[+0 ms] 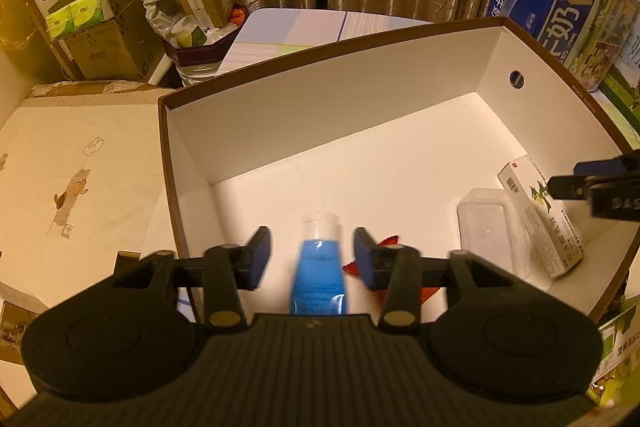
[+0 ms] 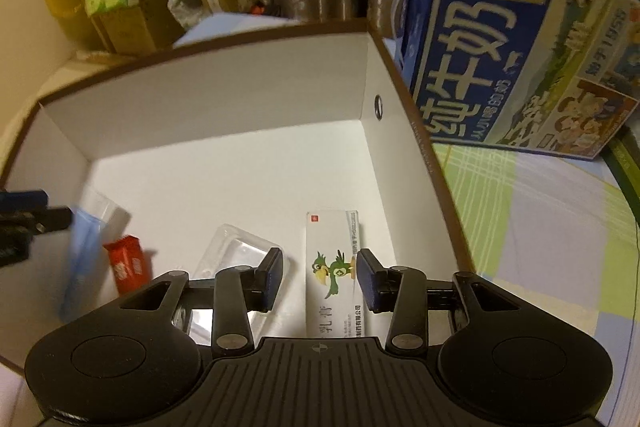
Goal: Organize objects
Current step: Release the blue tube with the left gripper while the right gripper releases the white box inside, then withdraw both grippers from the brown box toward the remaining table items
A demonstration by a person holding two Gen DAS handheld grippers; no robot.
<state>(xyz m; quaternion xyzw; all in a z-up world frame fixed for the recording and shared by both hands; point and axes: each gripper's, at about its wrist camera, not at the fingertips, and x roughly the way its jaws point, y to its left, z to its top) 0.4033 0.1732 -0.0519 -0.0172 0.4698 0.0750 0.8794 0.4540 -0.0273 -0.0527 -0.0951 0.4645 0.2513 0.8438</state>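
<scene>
An open white box with a brown rim (image 1: 320, 119) (image 2: 220, 107) holds everything. A blue bottle (image 1: 319, 267) with a clear cap lies blurred on its floor, between the fingers of my open left gripper (image 1: 312, 255), with gaps on both sides. A red packet (image 1: 390, 243) peeks out beside it. My right gripper (image 2: 320, 275) hangs open over a white medicine box (image 2: 332, 239) printed with a green bird. A clear plastic case (image 2: 236, 251) lies just left of that box. The red packet (image 2: 128, 263) and blue bottle (image 2: 82, 255) are further left, near the left gripper (image 2: 36, 215).
A big blue milk carton (image 2: 500, 47) stands right of the box on a checked cloth (image 2: 540, 227). Cardboard boxes with green tissue packs (image 1: 100, 19) are stacked at the back left before curtains. A cream cloth with a cartoon (image 1: 72, 167) lies left of the box.
</scene>
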